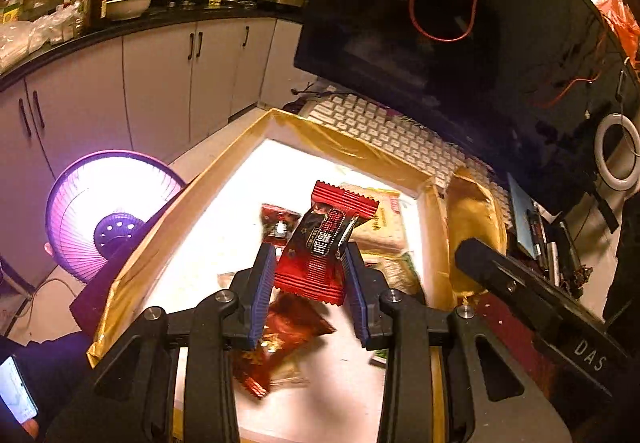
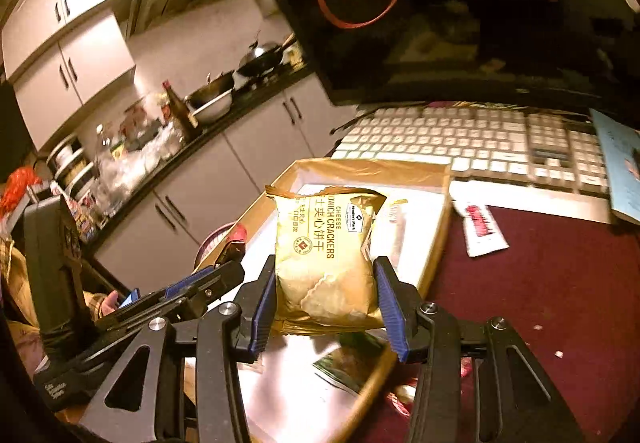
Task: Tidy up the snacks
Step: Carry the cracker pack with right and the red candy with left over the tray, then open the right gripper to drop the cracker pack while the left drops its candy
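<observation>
My left gripper (image 1: 310,257) is shut on a red and black snack packet (image 1: 320,247), held above a gold-rimmed box (image 1: 168,219) with a white floor. Several other packets lie in the box, among them a red one (image 1: 280,339) and a cracker pack (image 1: 384,223). My right gripper (image 2: 324,283) is shut on a gold cheese sandwich crackers pack (image 2: 326,259), held over the same box (image 2: 434,255). In the left wrist view the right gripper's black body (image 1: 536,303) shows at the right with its gold pack (image 1: 474,231). The left gripper (image 2: 192,283) appears at the left of the right wrist view.
A white keyboard (image 2: 472,143) and a dark monitor (image 1: 460,23) stand behind the box. A white sachet (image 2: 482,229) lies on the dark red tablecloth (image 2: 552,283). A purple fan heater (image 1: 108,211) glows on the floor at left. Kitchen cabinets and a cluttered counter (image 1: 120,23) lie beyond.
</observation>
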Available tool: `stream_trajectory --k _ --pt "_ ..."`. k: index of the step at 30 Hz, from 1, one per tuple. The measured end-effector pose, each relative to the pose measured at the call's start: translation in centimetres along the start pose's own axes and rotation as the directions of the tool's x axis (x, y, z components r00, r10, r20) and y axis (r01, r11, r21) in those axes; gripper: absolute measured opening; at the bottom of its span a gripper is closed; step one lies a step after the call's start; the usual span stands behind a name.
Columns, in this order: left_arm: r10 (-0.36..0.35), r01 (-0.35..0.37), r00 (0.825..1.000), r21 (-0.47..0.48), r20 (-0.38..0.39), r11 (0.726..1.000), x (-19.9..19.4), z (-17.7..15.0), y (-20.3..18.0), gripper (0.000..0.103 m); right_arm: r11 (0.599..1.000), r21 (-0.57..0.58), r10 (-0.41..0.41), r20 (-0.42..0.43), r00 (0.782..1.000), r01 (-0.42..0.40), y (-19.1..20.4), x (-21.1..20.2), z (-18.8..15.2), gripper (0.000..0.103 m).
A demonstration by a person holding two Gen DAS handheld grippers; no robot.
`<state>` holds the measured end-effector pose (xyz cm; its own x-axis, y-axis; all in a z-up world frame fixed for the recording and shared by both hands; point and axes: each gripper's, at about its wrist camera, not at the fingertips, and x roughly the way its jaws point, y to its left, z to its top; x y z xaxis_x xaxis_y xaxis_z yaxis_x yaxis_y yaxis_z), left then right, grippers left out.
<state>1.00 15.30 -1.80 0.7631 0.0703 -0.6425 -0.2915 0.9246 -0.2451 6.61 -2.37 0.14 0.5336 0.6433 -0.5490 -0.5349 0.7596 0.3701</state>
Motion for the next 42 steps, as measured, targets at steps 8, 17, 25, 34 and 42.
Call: stream_trajectory --k 8,17,25,34,42 --pt "0.016 -0.016 1.0 -0.001 -0.024 1.0 0.8 -0.5 0.6 0.032 0.999 -0.005 -0.045 -0.047 0.998 0.045 0.2 2.6 0.2 0.047" --pt "0.054 -0.054 0.998 -0.002 -0.045 0.999 1.4 -0.6 0.8 0.032 0.989 -0.065 -0.137 -0.08 0.987 0.132 0.4 4.0 -0.3 0.047" --pt "0.048 -0.05 0.996 -0.023 -0.072 0.998 2.0 -0.8 1.7 0.034 0.991 -0.052 -0.129 -0.082 0.988 0.125 0.4 4.5 -0.6 0.052" --pt "0.059 -0.06 0.998 -0.03 -0.017 0.998 0.8 -0.5 1.5 0.067 0.996 -0.016 -0.083 -0.038 0.996 0.083 0.0 2.9 -0.6 0.061" --pt "0.014 -0.014 1.0 0.018 0.005 1.0 -0.3 -0.6 -0.7 0.067 0.995 0.075 -0.071 0.0 0.997 0.071 -2.0 0.6 -0.2 0.067"
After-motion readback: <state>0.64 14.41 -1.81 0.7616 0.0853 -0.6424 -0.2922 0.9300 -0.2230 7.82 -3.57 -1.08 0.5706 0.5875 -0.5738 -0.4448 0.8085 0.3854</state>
